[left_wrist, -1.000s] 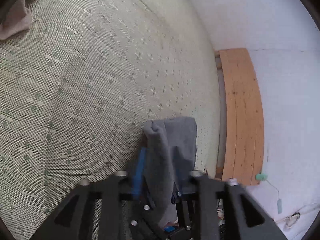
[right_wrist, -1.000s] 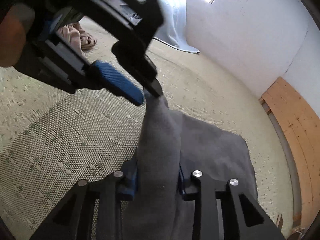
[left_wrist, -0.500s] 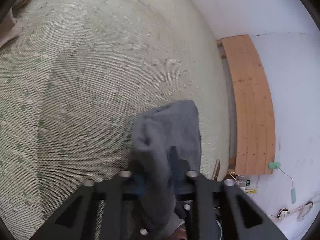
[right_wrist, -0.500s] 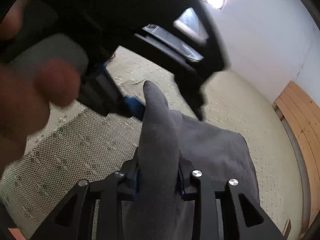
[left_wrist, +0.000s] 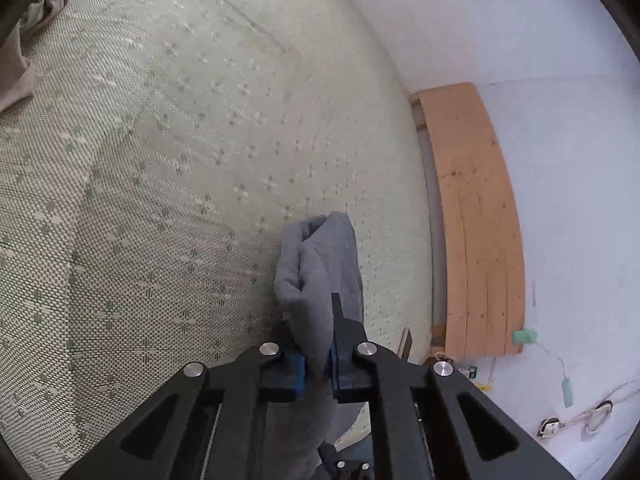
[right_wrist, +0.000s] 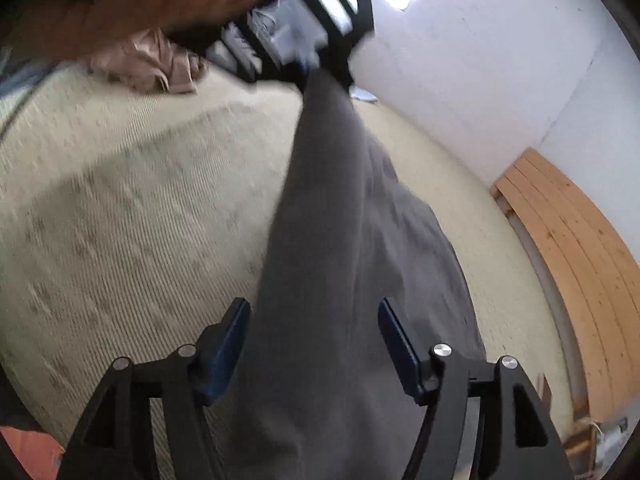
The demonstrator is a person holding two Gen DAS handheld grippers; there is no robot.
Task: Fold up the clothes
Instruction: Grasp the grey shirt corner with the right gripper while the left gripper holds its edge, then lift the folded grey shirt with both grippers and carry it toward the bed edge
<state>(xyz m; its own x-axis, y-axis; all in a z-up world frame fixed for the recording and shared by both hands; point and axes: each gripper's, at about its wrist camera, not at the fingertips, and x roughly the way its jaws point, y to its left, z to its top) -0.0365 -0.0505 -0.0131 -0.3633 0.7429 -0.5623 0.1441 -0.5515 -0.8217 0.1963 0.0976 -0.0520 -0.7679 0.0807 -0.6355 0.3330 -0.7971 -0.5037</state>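
Passing the grey cloth [right_wrist: 320, 248] from one gripper to the other is the step in hand, as I judge it: my left gripper [left_wrist: 318, 364] has just been closing and now pinches a bunched end of the cloth tight between its blue pads [left_wrist: 296, 372], while my right gripper [right_wrist: 314, 344] has just been opening and stands wide, the cloth running between its pads [right_wrist: 230, 344] without either one pressing on it. In the right wrist view the cloth hangs off the mat [right_wrist: 120, 220], stretched as a long band from the left gripper [right_wrist: 316, 68] at the top, down through my open right jaws and out of the bottom of the frame, with a looser flap spreading toward the wooden boards [right_wrist: 572, 236] by the wall [right_wrist: 480, 60]. Its long axis therefore runs from one gripper toward the other, the pinched end pointing up and away from me. In the left wrist view that end stands up past the pads as a rolled fold, above the mat. Next, I think, the right gripper should slide along the edge to a far corner and close there, so the cloth can be spread flat for a fold. A pink garment [right_wrist: 160, 64] lies crumpled farther off on the mat.
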